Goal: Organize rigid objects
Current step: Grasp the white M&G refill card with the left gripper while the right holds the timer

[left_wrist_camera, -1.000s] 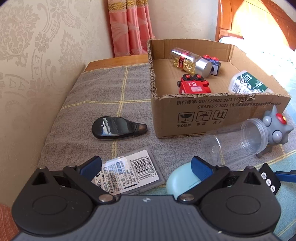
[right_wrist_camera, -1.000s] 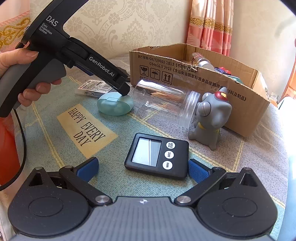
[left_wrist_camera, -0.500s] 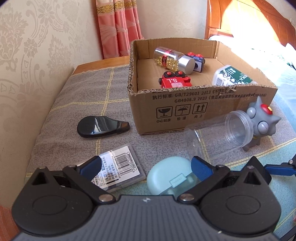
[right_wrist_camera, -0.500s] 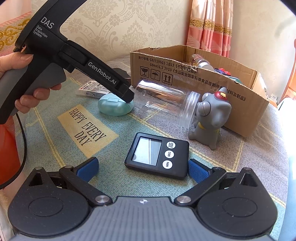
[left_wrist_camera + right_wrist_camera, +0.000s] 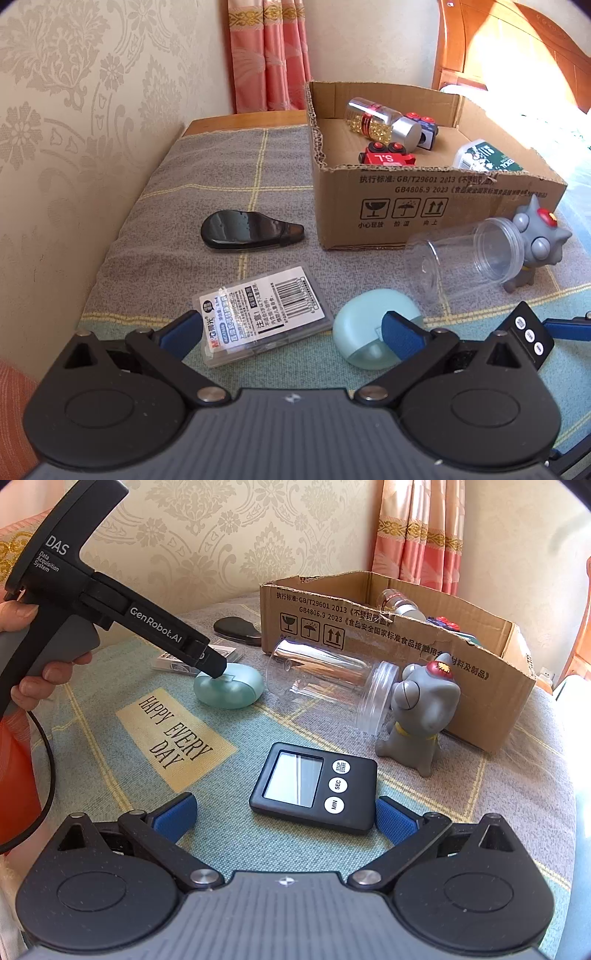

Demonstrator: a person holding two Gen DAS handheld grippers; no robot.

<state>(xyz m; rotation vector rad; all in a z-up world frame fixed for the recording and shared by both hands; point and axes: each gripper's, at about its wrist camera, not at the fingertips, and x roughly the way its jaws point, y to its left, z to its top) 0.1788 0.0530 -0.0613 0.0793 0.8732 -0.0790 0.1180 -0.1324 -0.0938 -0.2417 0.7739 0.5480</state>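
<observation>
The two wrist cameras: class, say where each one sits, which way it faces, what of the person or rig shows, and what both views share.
Left wrist: sits on the left gripper, facing the cardboard box across the cloth; only its own open fingers show.
Right wrist: sits on the right gripper, facing the timer and the box's printed side; the left gripper and the hand holding it show.
Shared: mint case, clear jar, grey toy, box, timer.

Cream damask wallpaper (image 5: 74,110), pink curtain (image 5: 269,55), sunlit wooden headboard (image 5: 517,48).
</observation>
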